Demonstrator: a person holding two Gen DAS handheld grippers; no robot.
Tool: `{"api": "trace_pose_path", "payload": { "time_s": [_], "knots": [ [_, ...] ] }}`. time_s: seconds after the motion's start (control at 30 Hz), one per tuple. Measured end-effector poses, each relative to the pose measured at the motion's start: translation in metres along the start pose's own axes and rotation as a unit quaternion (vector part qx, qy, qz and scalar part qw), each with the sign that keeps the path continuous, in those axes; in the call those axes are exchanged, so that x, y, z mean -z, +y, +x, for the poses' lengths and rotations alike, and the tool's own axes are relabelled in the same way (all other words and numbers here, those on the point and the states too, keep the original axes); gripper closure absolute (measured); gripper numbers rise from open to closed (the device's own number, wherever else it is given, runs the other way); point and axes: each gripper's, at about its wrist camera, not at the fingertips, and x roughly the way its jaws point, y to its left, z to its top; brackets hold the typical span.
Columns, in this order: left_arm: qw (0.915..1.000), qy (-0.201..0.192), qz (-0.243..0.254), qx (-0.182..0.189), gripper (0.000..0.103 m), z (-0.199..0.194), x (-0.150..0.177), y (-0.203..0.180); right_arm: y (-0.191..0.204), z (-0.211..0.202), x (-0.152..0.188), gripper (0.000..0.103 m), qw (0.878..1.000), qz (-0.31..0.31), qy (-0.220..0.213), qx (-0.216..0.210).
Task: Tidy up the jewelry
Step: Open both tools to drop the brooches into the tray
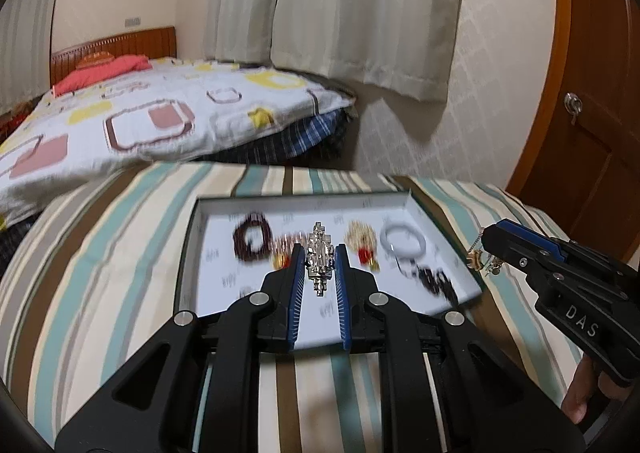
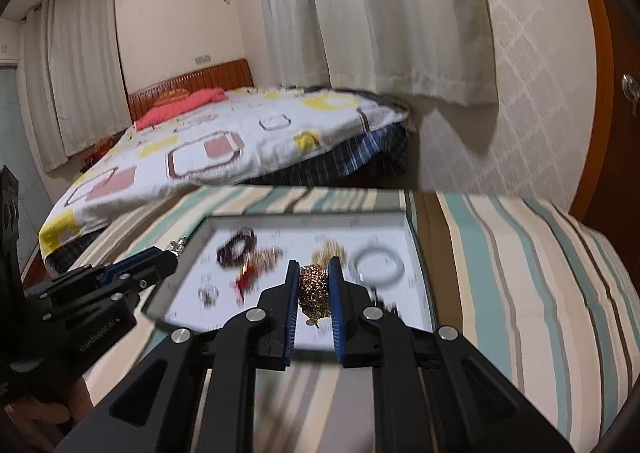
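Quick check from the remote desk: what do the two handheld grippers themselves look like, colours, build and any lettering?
Both are matte black linkage frames with round silver pivot pins and blue ribbed pads lining the fingers. The left gripper carries faint lettering on its side, too blurred to read in the right wrist view. The right gripper shows white "DAS" letters on its body in the left wrist view. No cables or sleeves are visible.

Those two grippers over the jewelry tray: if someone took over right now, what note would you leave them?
Left gripper: shut on a silver chunky bracelet, held above the tray.
Right gripper: shut on a bunched gold chain, also over the tray.
Lying in the tray: dark bead bracelet, white bangle, gold and red pieces, blurred.
Done: two pieces picked up.
Left: probably set both down, then sort the rest.
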Motion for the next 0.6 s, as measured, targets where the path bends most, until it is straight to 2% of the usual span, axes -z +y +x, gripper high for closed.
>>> {"api": "trace_pose_path", "payload": {
  "time_s": [0.13, 0.33, 0.6],
  "knots": [
    [0.9997, 0.022, -0.001, -0.006, 0.088, 0.031, -0.002, 0.000, 0.002, 0.026, -0.004, 0.088, 1.000, -0.001, 0.006, -0.012],
    [0.9969, 0.074, -0.002, -0.025, 0.088, 0.078, 0.020, 0.006, 0.001, 0.082, 0.020, 0.088, 0.998, -0.001, 0.066, -0.016],
    [0.9904, 0.133, -0.018, -0.036, 0.088, 0.112, 0.043, 0.017, -0.007, 0.115, 0.040, 0.088, 0.993, 0.008, 0.117, -0.007]
  ]
}}
